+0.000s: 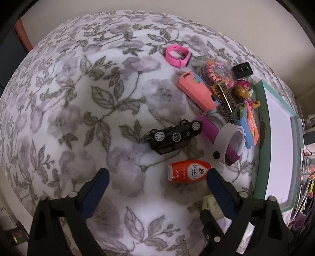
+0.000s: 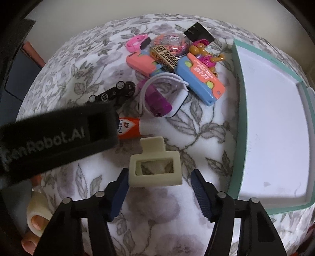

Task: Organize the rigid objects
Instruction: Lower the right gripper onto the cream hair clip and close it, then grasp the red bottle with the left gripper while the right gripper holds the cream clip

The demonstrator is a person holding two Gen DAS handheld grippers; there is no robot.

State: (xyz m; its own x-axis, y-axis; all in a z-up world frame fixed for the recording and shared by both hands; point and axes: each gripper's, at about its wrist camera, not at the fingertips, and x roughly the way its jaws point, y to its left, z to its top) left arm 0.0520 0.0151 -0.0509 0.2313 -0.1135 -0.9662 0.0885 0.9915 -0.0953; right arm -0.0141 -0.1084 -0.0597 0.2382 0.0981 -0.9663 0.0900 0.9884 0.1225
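While the right claw (image 2: pixel 159 187) stands open around a cream clip (image 2: pixel 155 167) on the flowery blanket (image 2: pixel 206 137), the left claw (image 1: pixel 157 185) hangs open by the orange bottle (image 1: pixel 189 171).

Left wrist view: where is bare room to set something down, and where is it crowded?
Free: the blanket left of the toy car, and the white tray, which holds nothing. Crowded: the pile between the pink band and the orange bottle.

Floral blanket (image 1: pixel 82 110), beige wall (image 1: pixel 226 11).
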